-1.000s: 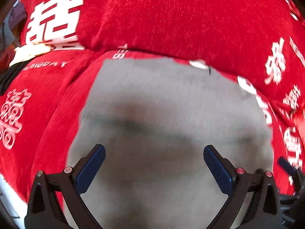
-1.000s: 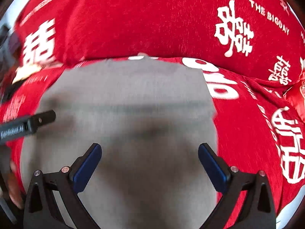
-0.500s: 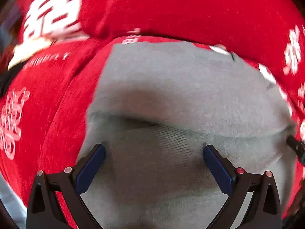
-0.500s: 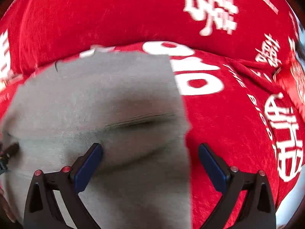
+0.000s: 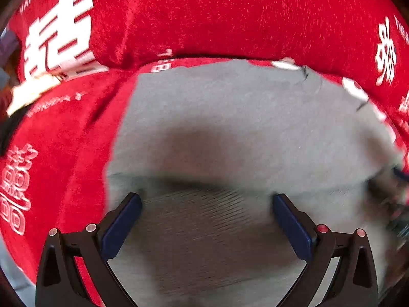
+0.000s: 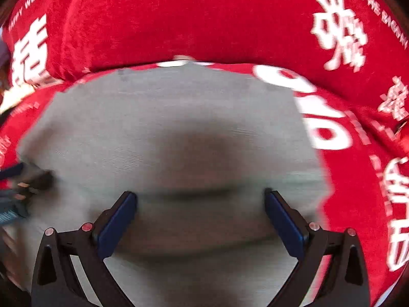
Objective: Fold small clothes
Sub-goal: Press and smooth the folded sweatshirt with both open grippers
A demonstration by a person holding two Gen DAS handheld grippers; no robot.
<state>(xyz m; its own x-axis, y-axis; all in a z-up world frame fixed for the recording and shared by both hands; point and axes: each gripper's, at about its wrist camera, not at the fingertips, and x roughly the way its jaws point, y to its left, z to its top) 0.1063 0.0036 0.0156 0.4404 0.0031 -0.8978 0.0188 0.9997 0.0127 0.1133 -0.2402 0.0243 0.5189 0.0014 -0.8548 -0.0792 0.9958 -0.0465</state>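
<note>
red cover (image 5: 230,20) with white print fills both views, grey garment (image 5: 242,128) lying flat on it, near edge doubled over in a ridge. left gripper (image 5: 207,204) and right gripper (image 6: 200,202) both spread wide above that ridge, holding nothing. cloth looks light, soft, floppy; probably best pinched at the near corners. heavy blur, garment type unclear, near hem cut off by frame.
</note>
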